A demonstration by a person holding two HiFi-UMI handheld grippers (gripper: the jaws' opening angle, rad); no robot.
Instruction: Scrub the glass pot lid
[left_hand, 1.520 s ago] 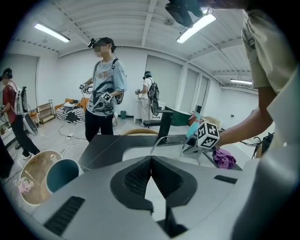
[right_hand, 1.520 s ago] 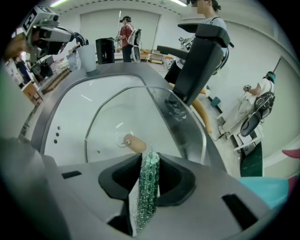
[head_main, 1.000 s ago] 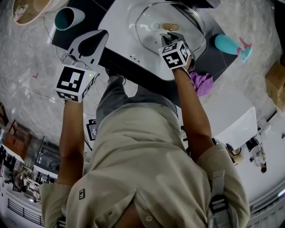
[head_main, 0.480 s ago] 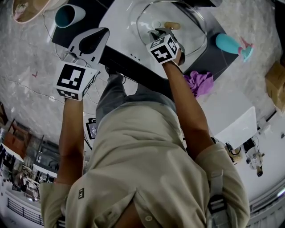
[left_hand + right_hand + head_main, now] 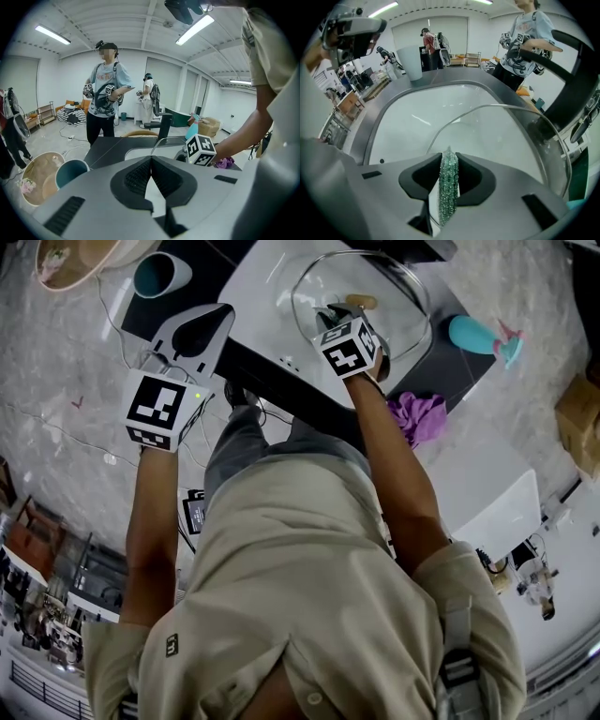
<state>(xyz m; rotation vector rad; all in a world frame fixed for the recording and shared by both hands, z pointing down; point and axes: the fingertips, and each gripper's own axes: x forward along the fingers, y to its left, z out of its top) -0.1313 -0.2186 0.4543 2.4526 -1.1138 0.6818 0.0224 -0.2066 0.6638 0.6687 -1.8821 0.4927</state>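
Observation:
The glass pot lid (image 5: 394, 282) lies in the white sink (image 5: 258, 277), its tan knob (image 5: 361, 302) near the middle. My right gripper (image 5: 332, 317) rests over the lid just left of the knob and is shut on a green glittery scrub pad (image 5: 448, 185). In the right gripper view the pad stands on edge between the jaws, with the lid's metal rim (image 5: 487, 110) curving right ahead. My left gripper (image 5: 217, 313) hovers at the sink's left edge, apart from the lid. Its jaws meet at the tips (image 5: 151, 161) with nothing between them.
A teal cup (image 5: 159, 273) and a beige basin (image 5: 70, 259) sit left of the sink. A teal spray bottle (image 5: 483, 337) and a purple cloth (image 5: 422, 415) lie to the right. A dark faucet (image 5: 576, 70) arches over the sink's right side. People stand in the room beyond.
My right gripper has slid left across the lid with the scrub pad, from right of the knob to just left of it. The left gripper has barely moved.

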